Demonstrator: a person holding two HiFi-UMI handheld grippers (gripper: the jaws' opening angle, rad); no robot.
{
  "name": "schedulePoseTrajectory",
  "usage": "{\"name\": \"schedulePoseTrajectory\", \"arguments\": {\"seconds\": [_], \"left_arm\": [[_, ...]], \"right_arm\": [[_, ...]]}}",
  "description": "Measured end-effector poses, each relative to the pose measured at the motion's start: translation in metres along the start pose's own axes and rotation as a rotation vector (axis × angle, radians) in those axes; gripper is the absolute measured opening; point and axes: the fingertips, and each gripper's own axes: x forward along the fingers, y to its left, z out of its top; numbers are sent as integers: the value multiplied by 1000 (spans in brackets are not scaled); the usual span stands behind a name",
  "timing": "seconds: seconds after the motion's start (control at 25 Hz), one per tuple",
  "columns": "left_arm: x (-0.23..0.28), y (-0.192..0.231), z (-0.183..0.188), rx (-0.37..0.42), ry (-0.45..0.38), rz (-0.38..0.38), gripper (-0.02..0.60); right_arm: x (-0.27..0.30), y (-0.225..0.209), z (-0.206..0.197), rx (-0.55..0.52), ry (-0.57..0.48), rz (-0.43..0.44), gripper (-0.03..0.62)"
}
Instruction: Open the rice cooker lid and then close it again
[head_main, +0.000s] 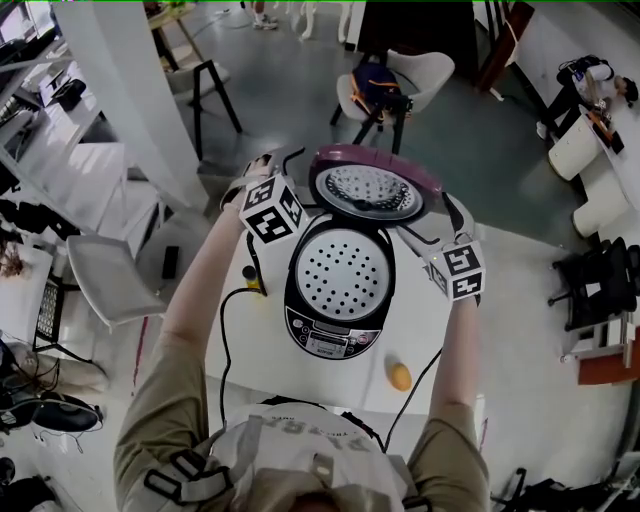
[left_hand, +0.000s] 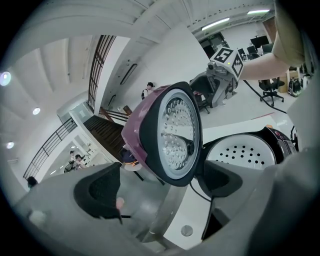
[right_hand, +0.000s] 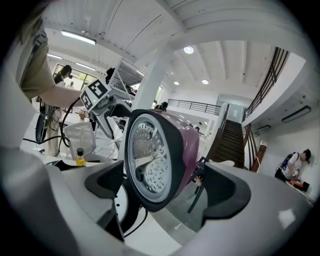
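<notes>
While the rice cooker (head_main: 338, 300) stands on a white table (head_main: 268, 345) with its purple lid (head_main: 375, 185) raised upright, the left gripper (left_hand: 160, 184) and right gripper (right_hand: 167, 187) flank that lid. Each has its jaws spread wide on either side of the lid's edge. A small orange ball (head_main: 400, 377) lies near the cooker's front.
</notes>
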Motion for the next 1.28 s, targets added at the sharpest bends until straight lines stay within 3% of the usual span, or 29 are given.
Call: {"name": "schedulePoseTrajectory", "arguments": {"seconds": [0.24, 1.28], "left_arm": [[7, -6, 3, 20, 11, -71, 538], [-4, -29, 10, 82, -2, -124, 545]], "right_arm": [[9, -2, 10, -19, -27, 32, 480], [-5, 23, 11, -19, -45, 142, 483]]}}
